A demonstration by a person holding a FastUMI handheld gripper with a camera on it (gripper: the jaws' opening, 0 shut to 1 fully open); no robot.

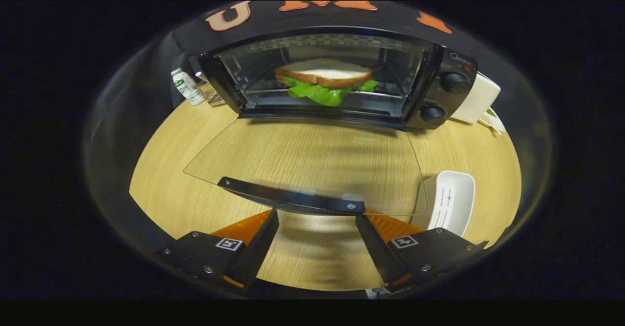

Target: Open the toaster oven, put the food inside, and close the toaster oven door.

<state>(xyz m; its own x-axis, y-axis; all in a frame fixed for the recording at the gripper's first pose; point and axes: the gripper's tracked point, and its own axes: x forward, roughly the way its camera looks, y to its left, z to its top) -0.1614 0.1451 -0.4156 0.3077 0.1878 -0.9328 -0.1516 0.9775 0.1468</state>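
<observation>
A black toaster oven (439, 89) stands at the back of the wooden table, its glass door (302, 160) folded down flat toward me. Inside on the rack lies a sandwich (324, 79) of white bread with green lettuce hanging out. The door's dark handle bar (293, 199) runs along its near rim, just ahead of my fingertips. My gripper (317, 216) is open, its fingers spread wide, their tips right under or against the handle bar. Nothing sits between them except bare table.
A white dish (451, 201) rests on the table to the right of the door, close to the right finger. A small white bottle (187, 87) stands left of the oven. A white box (481, 99) sits behind the oven's right side.
</observation>
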